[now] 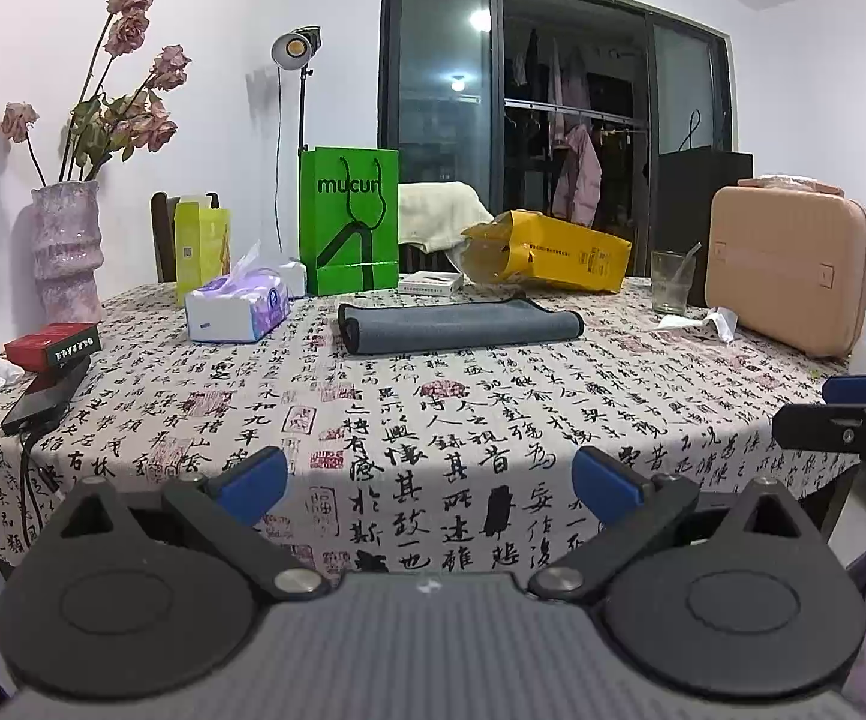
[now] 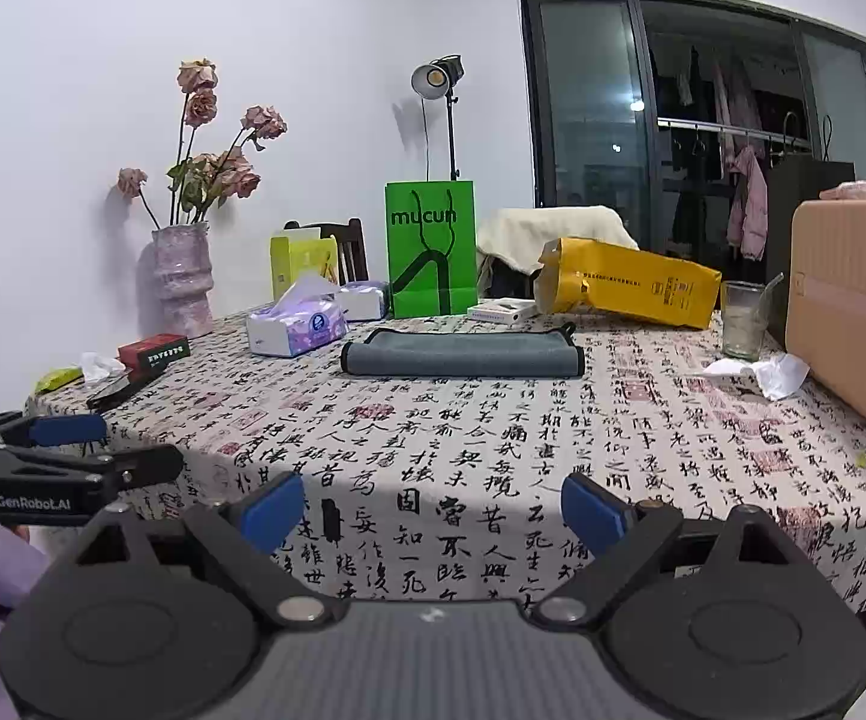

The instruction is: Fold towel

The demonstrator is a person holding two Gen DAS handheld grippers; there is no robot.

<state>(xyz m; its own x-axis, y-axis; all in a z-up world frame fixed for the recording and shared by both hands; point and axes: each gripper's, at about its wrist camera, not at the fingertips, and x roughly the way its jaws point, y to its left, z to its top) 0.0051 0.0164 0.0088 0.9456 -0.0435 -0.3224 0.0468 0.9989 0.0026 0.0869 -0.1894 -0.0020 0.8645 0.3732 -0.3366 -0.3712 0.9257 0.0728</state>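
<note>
A table under a calligraphy-printed tablecloth (image 1: pixel 463 420) carries plenty of clutter. At the far left stands a mottled pink vase (image 1: pixel 67 249) of dried roses (image 1: pixel 133 90), with a red box (image 1: pixel 52 345) near it resting on a dark phone (image 1: pixel 43 399). A tissue pack (image 1: pixel 235 309) sits in front of a yellow-green carton (image 1: pixel 202 246). A green paper bag (image 1: pixel 349 219) stands upright toward the back, a small white box (image 1: pixel 430 283) just beside it. A yellow bag (image 1: pixel 547 252) lies on its side, then a drinking glass (image 1: pixel 670 282), crumpled tissue (image 1: pixel 709 321) and a peach-coloured case (image 1: pixel 790 267). Behind, a studio lamp (image 1: pixel 295 48) stands against the wall, left of a dark glass door (image 1: pixel 553 102)
</note>
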